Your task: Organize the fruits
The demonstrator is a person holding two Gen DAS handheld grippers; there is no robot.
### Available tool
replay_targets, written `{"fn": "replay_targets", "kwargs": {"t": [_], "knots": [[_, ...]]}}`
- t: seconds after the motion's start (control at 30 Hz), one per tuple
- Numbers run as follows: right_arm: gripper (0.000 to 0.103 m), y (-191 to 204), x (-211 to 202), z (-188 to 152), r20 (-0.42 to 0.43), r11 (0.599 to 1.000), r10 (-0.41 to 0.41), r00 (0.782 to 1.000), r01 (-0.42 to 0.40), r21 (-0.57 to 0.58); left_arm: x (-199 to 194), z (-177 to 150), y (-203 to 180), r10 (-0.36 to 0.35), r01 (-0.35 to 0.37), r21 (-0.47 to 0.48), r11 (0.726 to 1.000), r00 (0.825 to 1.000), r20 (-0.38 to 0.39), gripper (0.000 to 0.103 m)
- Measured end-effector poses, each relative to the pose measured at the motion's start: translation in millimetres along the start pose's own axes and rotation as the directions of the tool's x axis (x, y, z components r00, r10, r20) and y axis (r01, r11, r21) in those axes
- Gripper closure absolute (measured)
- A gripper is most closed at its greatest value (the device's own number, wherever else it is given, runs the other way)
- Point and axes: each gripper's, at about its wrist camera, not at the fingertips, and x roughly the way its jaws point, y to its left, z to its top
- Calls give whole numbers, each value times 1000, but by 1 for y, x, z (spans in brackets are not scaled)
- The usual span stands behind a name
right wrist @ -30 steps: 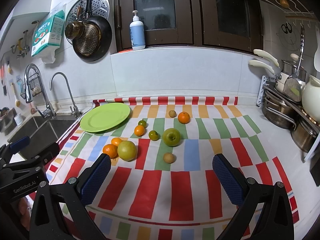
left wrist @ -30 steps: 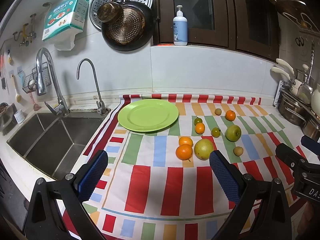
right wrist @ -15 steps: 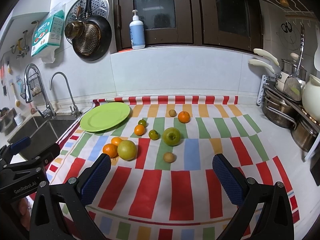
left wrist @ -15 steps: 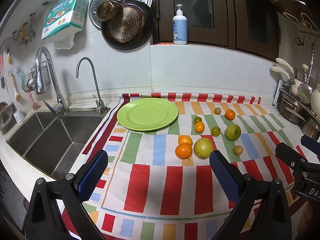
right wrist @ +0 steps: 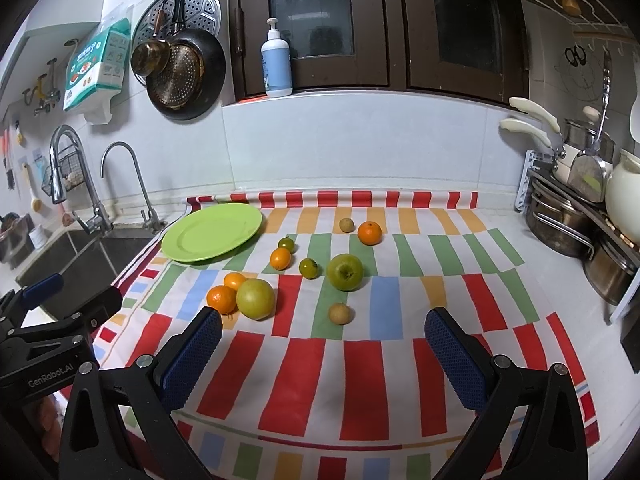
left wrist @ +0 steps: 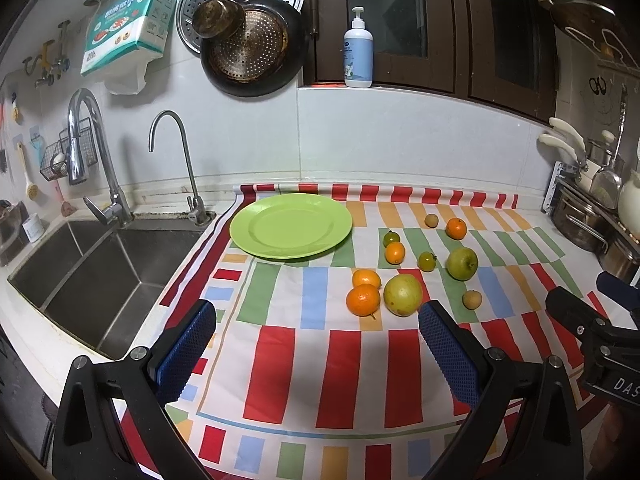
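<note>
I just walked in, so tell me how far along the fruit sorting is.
Nothing looks done: the green plate is empty. Nothing is in hand: the left gripper and right gripper are open. All fruit remains on the striped cloth, including the green apple.

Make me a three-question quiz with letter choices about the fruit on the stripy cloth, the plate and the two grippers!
1. Where is the green plate?
A. beside the sink
B. on the window ledge
C. on the pot rack

2. How many fruits lie on the striped cloth?
A. four
B. nine
C. fifteen

3. How is the left gripper?
A. shut on an orange
B. shut on the plate
C. open, holding nothing

Answers:
1. A: the plate sits at the cloth's far corner next to the sink.
2. B: nine pieces show, from the big yellow-green fruit to the green apple.
3. C: its blue pads stand wide apart over bare cloth.
</note>
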Motion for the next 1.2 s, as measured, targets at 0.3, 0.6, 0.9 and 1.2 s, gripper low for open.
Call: {"fn": "replay_targets", "kwargs": {"t": [0.3,0.6,0.9,1.2], "knots": [[0,-1,16,-3,-20,1000,-7,1000,7,-14,19,-4,-4,-13,14,51,999,1000,-24,11],[3,3,47,-10,-52,999,-18,998,15,-44,53,-7,-10,-51,57,93,994,997,-65,23],[12,0,83,-11,-120,1000,-6,993,5,-8,89,-4,-15,-75,91,120,989,989,-129,30],[22,-6,123,-15,-210,1000,6,978,-1,26,128,-4,-21,-103,133,139,981,973,-207,36]]}}
